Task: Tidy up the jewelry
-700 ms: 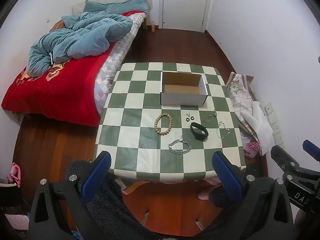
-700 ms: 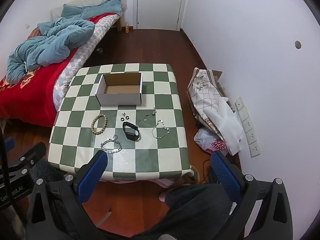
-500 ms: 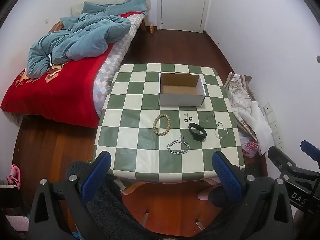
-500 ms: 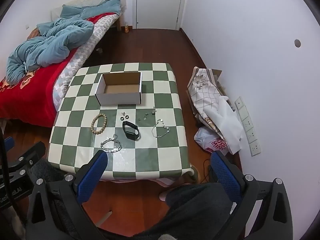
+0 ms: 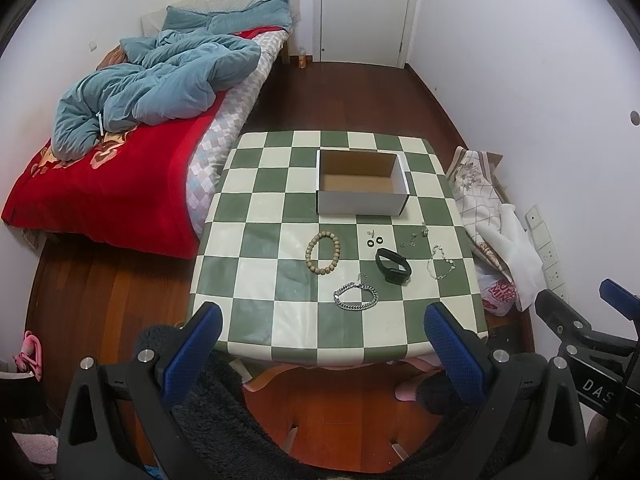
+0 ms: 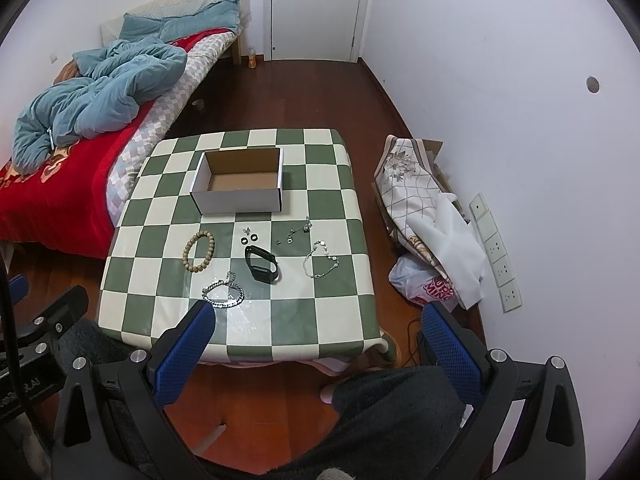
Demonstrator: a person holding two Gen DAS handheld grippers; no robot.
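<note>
An open, empty white cardboard box (image 5: 362,184) (image 6: 240,184) stands on the green-and-cream checked table (image 5: 256,216) (image 6: 328,312). In front of it lie a wooden bead bracelet (image 5: 323,251) (image 6: 199,251), a silver chain bracelet (image 5: 356,298) (image 6: 223,293), a black band (image 5: 393,265) (image 6: 261,264), a thin silver bracelet (image 5: 440,262) (image 6: 321,259), two small black rings (image 5: 375,241) (image 6: 248,239) and small earrings (image 5: 416,237) (image 6: 296,233). My left gripper (image 5: 322,352) and right gripper (image 6: 320,348) are open and empty, held high before the table's near edge.
A bed (image 5: 112,184) with a red cover and blue duvet stands left of the table. Bags and cloth (image 6: 432,224) lie on the floor to the right by the wall. A white door (image 5: 364,8) is at the back. Dark wooden floor surrounds the table.
Both grippers have drawn slightly up and back; the table sits a little smaller and higher in both views. Nothing on the table has moved.
</note>
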